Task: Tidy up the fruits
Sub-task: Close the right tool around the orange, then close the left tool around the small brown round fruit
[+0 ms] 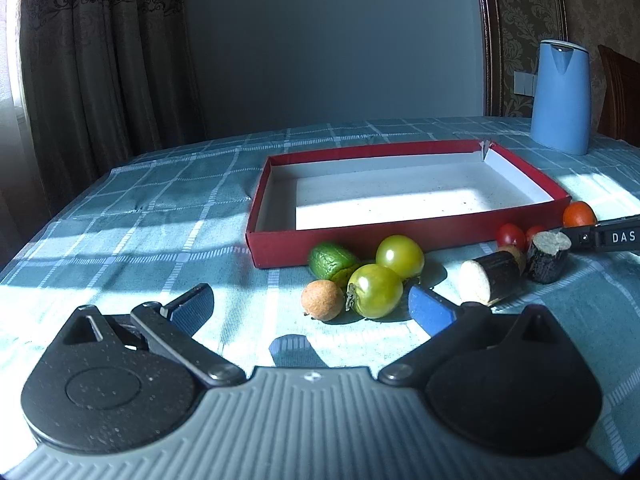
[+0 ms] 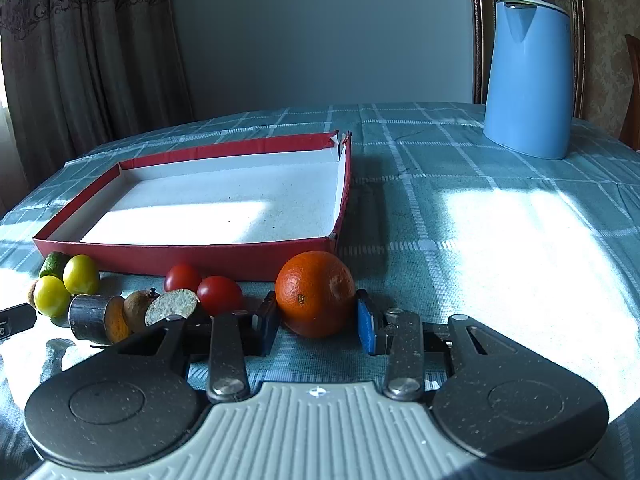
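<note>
Right wrist view: right tool (image 2: pixel 318 322) clamped on dimpled round orange (image 2: pixel 315 294), on checked cloth of table (image 2: pixel 500 240) just before red cardboard box (image 2: pixel 192 256), white inside. Smooth blue jug (image 2: pixel 527 80) far right. Left wrist view: left tool (image 1: pixel 310 306) wide, empty; glossy green tomatoes (image 1: pixel 376 290) ahead, orange mostly hidden.

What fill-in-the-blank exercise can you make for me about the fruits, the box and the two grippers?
The red box is ___ inside.
The right gripper grips the ___.
The left gripper stands ___, with nothing between its fingers.
The blue jug stands ___ the box.
Missing words: empty; orange; open; outside.
</note>
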A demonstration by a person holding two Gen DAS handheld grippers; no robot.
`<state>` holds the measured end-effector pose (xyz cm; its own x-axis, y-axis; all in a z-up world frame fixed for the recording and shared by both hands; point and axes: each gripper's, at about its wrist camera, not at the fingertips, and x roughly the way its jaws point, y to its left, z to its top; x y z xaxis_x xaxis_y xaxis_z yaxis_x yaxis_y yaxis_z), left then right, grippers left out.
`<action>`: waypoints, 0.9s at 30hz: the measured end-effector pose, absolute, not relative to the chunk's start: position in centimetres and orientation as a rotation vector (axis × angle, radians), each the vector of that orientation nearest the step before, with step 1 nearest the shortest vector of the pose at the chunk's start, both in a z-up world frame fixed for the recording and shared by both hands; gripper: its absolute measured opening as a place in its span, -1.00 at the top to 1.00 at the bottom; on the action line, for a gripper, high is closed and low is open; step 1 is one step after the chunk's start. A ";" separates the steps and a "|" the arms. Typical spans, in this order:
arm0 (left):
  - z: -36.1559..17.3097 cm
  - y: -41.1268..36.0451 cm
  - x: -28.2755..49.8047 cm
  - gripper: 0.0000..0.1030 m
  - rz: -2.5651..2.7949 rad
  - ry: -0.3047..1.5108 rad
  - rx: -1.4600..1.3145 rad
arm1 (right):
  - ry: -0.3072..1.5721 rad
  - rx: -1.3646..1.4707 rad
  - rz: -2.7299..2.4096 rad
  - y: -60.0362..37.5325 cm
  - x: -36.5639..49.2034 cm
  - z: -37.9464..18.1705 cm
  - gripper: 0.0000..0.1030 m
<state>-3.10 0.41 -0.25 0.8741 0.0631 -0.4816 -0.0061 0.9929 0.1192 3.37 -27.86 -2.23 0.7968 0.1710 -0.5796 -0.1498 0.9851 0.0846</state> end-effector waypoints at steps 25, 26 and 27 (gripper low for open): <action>-0.4 3.6 1.6 0.01 -0.378 0.707 0.145 | 0.625 0.031 0.171 -27.8 3.4 -2.2 0.25; -0.4 3.6 1.5 0.02 -0.378 0.704 0.140 | 0.625 0.030 0.171 -27.8 3.4 -2.2 0.25; -0.4 3.6 1.4 0.03 -0.371 0.699 0.136 | 0.625 0.030 0.171 -27.8 3.4 -2.2 0.25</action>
<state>1.36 3.64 -0.43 0.7036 -0.2874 -0.6498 0.3773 0.9261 -0.0011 3.37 -27.84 -2.23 0.7972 0.1682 -0.5798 -0.1498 0.9855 0.0799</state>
